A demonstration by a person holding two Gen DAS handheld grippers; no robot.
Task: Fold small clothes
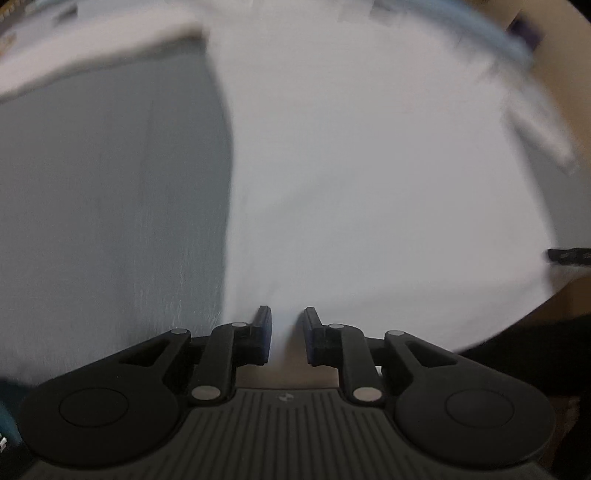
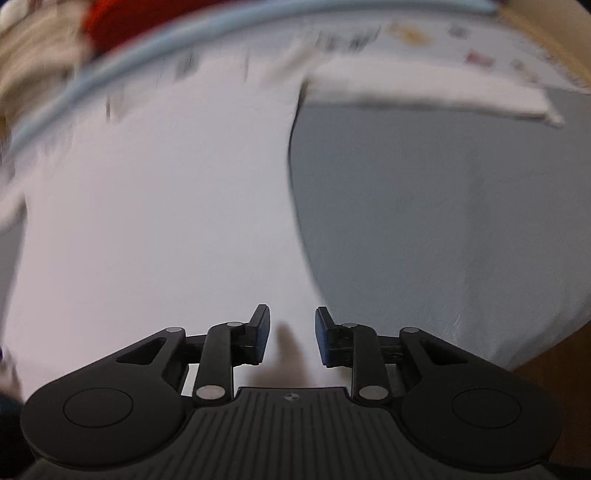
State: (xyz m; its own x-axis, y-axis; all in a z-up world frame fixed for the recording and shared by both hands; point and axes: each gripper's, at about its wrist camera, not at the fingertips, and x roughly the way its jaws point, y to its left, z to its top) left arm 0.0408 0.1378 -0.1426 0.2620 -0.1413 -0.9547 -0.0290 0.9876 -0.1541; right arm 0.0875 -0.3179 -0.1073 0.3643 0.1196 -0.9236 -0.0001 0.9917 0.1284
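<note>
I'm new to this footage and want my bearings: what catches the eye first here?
A big white garment spread flat over a grey-blue cloth fills both views. The left gripper and right gripper sit open at its near edge. A red blur lies beyond, top left in the right view.

We see our left gripper (image 1: 287,332), jaws slightly apart, at the hem of a blurred white shirt (image 1: 369,166) on grey cloth (image 1: 110,203).
</note>
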